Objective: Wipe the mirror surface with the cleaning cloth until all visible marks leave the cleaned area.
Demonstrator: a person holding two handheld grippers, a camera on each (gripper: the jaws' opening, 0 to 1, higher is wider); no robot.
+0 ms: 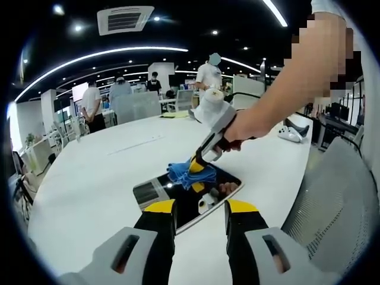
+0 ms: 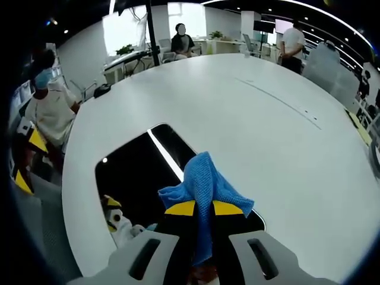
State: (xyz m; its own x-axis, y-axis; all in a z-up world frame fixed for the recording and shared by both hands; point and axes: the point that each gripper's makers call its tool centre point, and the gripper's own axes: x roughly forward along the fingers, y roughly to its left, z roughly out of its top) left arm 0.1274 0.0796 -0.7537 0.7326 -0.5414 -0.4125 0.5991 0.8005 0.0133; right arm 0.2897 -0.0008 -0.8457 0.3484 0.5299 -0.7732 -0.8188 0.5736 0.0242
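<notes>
While wiping, right gripper (image 2: 203, 209) clamped cloth (image 2: 205, 185) against mirror (image 2: 133, 172) to scrub | left gripper (image 1: 200, 206) hovered near, jaws apart, empty.

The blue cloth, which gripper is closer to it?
Right. The right gripper is shut on the blue cloth, pressing it against the mirror. The left gripper hangs open at the mirror's near edge, apart from the cloth.

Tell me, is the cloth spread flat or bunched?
Bunched. The blue cloth is pinched between the right claw's jaws, crumpled in folds on the mirror.
</notes>
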